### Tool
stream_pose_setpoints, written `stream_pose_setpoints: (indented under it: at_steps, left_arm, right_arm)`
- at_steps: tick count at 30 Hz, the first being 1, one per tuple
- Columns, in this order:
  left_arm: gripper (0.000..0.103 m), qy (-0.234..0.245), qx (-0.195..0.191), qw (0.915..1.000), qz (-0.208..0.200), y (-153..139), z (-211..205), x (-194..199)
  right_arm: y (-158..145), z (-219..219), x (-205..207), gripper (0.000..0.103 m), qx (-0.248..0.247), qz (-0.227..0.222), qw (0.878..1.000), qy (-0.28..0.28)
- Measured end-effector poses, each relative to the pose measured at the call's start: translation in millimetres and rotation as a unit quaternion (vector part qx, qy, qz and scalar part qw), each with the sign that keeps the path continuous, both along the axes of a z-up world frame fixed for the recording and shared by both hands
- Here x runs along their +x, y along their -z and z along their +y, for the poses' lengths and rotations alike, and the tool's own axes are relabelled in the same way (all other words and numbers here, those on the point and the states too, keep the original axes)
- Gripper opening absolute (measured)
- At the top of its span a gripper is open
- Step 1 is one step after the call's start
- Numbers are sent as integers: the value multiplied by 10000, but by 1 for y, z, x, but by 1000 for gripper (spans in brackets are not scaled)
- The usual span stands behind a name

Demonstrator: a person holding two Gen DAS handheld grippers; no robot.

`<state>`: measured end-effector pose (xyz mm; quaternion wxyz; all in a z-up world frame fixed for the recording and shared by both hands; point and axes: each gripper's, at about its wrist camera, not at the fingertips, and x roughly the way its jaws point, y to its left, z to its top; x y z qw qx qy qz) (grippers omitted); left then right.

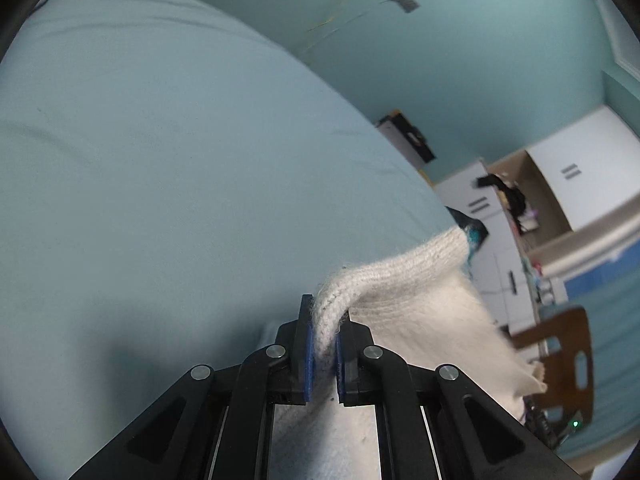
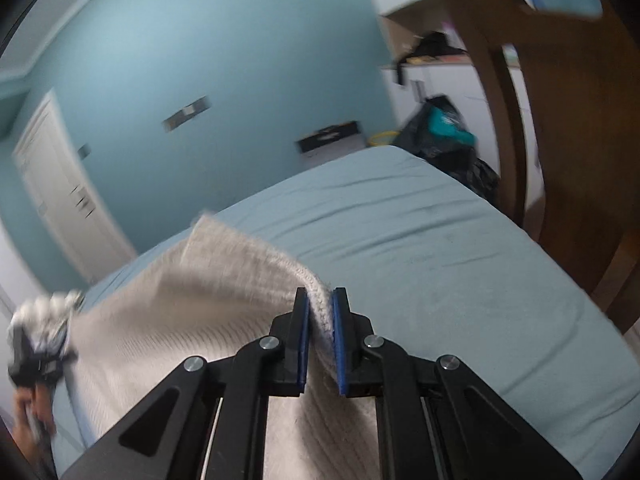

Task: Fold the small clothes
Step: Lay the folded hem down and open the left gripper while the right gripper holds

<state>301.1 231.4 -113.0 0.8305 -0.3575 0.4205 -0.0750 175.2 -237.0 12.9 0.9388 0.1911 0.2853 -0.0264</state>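
We see soft, even, rather cool indoor light in both views, with no hard glare. In the left wrist view a dim shadow lies on the bed sheet [image 1: 160,160] just left of the fingers [image 1: 306,344], and the small bolts behind them catch pale glints. Beyond the fingers the wall and cupboards bend strongly, and black vignette closes the corners. In the right wrist view motion blur smears the knitted cloth [image 2: 168,312] left of the fingers [image 2: 301,340], the door far beyond them and the chair [image 2: 560,120] to their right, while the fingers themselves stay sharp.
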Motion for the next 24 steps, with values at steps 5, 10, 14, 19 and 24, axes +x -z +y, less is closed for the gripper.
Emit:
stream_pose_setpoints:
  at_steps: [5, 10, 14, 19, 24]
  left_arm:
    - [7, -117, 616, 9943, 864, 60, -11, 44]
    - [14, 567, 546, 9869, 1411, 79, -18, 46]
    - [103, 220, 678, 9926, 983, 18, 7, 20]
    - [103, 268, 1537, 9840, 862, -38, -11, -26]
    - [103, 801, 2425, 9605, 1104, -42, -68, -73]
  right_arm:
    - [66, -17, 68, 0, -263, 955, 9930, 645]
    - [141, -72, 84, 0, 349, 2515, 9597, 1206]
    - [121, -91, 38, 21, 1349, 1927, 9662, 1053]
    - [82, -63, -2, 101, 655, 2053, 9762, 235]
    - [106, -20, -10, 94, -61, 3219, 9451, -561]
